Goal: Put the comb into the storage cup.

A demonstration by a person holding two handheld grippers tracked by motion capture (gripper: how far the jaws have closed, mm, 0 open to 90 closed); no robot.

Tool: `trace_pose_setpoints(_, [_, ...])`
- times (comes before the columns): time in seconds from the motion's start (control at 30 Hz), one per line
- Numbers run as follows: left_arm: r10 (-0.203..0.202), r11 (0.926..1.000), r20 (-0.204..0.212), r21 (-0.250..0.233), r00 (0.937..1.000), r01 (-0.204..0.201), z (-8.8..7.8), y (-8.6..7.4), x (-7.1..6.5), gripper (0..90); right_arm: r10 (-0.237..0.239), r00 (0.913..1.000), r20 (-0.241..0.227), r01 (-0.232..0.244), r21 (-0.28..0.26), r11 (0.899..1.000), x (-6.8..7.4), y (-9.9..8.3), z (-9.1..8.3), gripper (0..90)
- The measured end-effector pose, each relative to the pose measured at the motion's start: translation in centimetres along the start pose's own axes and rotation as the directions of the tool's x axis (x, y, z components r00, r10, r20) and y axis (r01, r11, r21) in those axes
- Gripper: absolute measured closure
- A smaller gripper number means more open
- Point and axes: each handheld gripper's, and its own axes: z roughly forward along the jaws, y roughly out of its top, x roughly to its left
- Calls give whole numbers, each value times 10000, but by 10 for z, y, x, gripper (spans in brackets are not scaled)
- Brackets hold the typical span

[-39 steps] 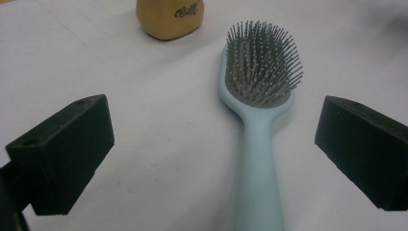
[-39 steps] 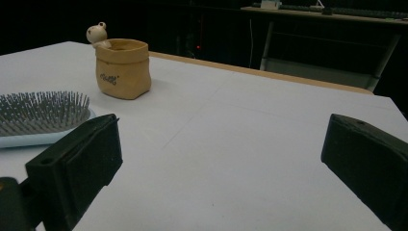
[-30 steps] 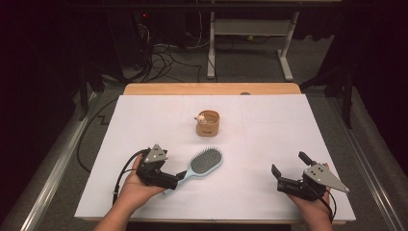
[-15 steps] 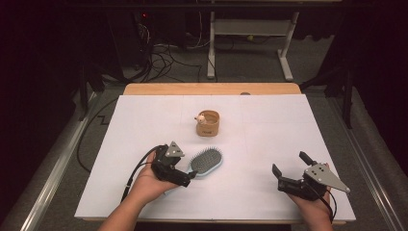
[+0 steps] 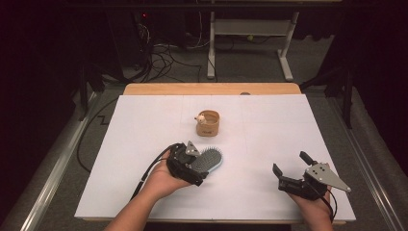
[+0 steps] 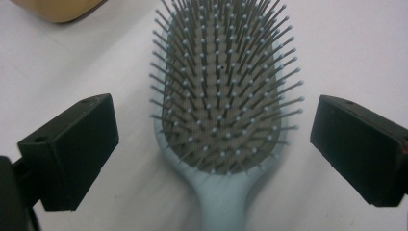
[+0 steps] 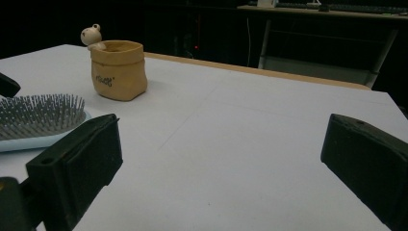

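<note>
While the left gripper (image 5: 198, 169) hangs over the light-blue paddle hairbrush (image 6: 219, 110), its jaws stand spread to either side of the brush head, not yet touching it. The brush lies bristles-up on the white table (image 5: 144, 125), in front of the tan cup (image 5: 208, 123). This appears to be the approach step; the next move calls for settling lower and closing. The right gripper (image 5: 292, 174) rests spread, well apart. The handle end is cut off below the left gripper view.
</note>
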Motion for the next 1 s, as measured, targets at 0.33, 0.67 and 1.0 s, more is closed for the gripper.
trace_pose_setpoints(0.33, [-145, 9976, -149, 673, 9998, 155, 14, 10, 1, 74, -7, 10000, -15, 7, -25, 10000, -1, 0, 0, 14])
trace_pose_setpoints(0.67, [-236, 9908, 141, 1336, 9996, 215, 22, 18, 1, 87, -44, 10000, -3, 44, -28, 10000, 0, 0, 0, 14])
trace_pose_setpoints(1.0, [-335, 9864, 332, 1619, 9989, 277, 28, 18, 2, 160, -51, 10000, 10, 51, -31, 10000, 0, 0, -1, 14])
